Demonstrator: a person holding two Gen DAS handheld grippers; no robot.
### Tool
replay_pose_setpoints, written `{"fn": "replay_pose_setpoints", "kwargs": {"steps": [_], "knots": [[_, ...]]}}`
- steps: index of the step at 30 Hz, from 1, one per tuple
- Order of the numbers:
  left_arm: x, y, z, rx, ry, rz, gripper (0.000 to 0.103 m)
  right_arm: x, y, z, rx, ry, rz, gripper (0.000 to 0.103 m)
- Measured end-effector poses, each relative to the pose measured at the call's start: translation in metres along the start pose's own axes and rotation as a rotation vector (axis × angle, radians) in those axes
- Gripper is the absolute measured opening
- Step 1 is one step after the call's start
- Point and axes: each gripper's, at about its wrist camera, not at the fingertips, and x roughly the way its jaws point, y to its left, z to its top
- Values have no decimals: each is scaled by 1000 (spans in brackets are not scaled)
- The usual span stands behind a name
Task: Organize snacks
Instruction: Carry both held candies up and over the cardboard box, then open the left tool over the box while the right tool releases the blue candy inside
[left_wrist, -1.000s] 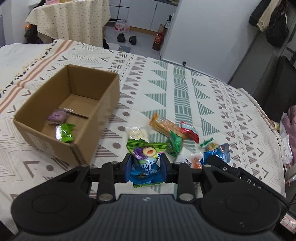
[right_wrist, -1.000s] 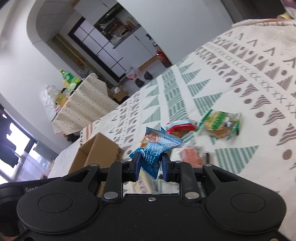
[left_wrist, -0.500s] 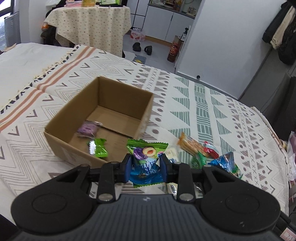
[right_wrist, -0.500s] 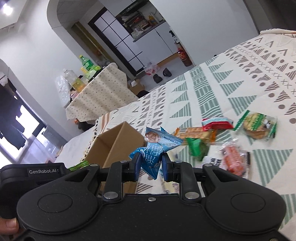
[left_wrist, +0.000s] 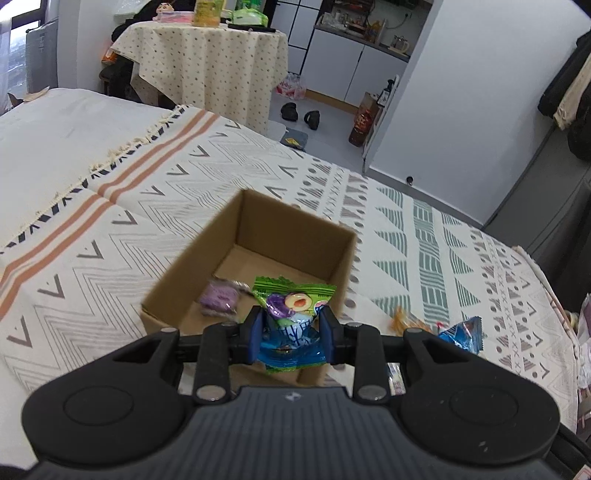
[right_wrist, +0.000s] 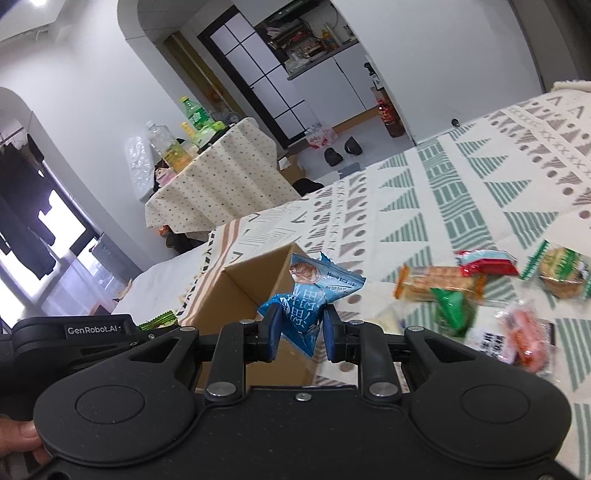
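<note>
My left gripper (left_wrist: 291, 334) is shut on a green and blue snack packet (left_wrist: 293, 317) and hangs above the near edge of the open cardboard box (left_wrist: 258, 218). A purple packet (left_wrist: 219, 297) lies on the box floor. In the right wrist view, my right gripper (right_wrist: 301, 330) is shut on a blue snack packet (right_wrist: 314, 291), just right of the same box (right_wrist: 255, 277). Loose snacks lie on the patterned cloth: an orange cracker pack (right_wrist: 436, 282), a red packet (right_wrist: 487, 262), a green packet (right_wrist: 452, 310) and a round biscuit pack (right_wrist: 561, 273).
The patterned cloth (left_wrist: 424, 236) covers a bed-like surface. The left gripper's body (right_wrist: 74, 336) shows at the left of the right wrist view, with a thumb (right_wrist: 18, 439) below it. A covered side table (left_wrist: 207, 62) with bottles stands beyond the bed.
My left gripper has carried its packet leftward and forward over the box. My right gripper has followed toward the box with the blue packet; the loose snacks now lie to its right.
</note>
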Motion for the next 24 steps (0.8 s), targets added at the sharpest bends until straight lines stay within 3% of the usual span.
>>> {"fn": "replay_pose_setpoints", "kwargs": {"steps": [15, 24], "knots": [[8, 54, 24, -87, -28, -1, 31, 29, 55, -3, -65, 28, 20, 23], [18, 71, 27, -134, 3, 4, 35, 44, 78, -5, -97, 44, 12, 23]]}}
